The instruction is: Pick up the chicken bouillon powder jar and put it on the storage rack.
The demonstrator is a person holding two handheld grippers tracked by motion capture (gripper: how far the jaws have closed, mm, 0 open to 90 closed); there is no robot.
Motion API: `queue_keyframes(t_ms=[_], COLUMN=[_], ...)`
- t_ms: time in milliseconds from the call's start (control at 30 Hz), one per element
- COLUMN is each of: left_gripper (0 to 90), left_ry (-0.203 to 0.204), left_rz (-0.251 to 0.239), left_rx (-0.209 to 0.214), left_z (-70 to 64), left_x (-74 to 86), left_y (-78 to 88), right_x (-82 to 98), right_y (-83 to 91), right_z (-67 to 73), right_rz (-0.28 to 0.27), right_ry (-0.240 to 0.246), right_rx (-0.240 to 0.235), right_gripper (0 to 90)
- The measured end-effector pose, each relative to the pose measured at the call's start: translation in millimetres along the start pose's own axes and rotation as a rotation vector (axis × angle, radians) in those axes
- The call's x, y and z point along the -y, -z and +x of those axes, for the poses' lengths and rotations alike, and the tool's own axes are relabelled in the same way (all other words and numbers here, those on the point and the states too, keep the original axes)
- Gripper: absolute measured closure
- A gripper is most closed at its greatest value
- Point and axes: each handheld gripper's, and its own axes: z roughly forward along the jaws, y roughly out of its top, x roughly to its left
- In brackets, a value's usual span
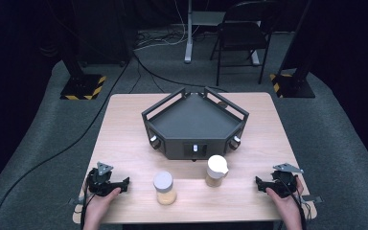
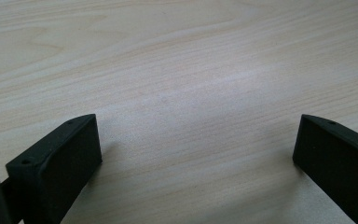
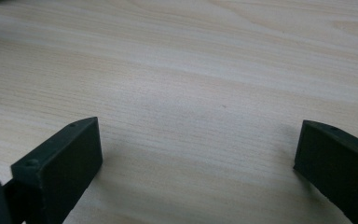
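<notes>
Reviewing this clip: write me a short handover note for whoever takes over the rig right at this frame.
Left gripper: open, holding nothing, low over the table at its near left.
Right gripper: open, holding nothing, at the near right.
Grey-lidded jar: upright, near centre, between the grippers, closer to the left one.
White-lidded jar: upright, just in front of the black tray, closer to the right one.
Done: nothing visible; both jars untouched and the tray looks bare.
Left: grasp the jars; all handling remains.

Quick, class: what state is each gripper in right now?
Left gripper: open, holding nothing, over the bare table.
Right gripper: open, holding nothing.
</notes>
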Motion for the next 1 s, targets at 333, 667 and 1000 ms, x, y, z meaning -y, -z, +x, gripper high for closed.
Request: queue_keyframes(t_ms=[333, 667, 1000], left_gripper=[1.9, 4.6, 6.6], left_ry=[0.005, 0.005, -0.029], left_rz=[0.001, -0.031, -0.08], left_rx=[0.012, 0.048, 0.112], left_z=[3.6, 6.5, 5.3], left_x=[-0.8, -1.5, -6.8], left_y=[1.7, 18.9, 44.5], right_x=[0.0, 0.0, 0.0], right_y=[0.0, 0.0, 0.0], right_z=[0.1, 0.0, 0.0], right_rz=[0.0, 0.0, 0.0], right_ry=[-0.001, 0.0, 0.0], right_rx=[0.0, 0.0, 0.0], right_gripper=[0.0, 0.0, 0.0])
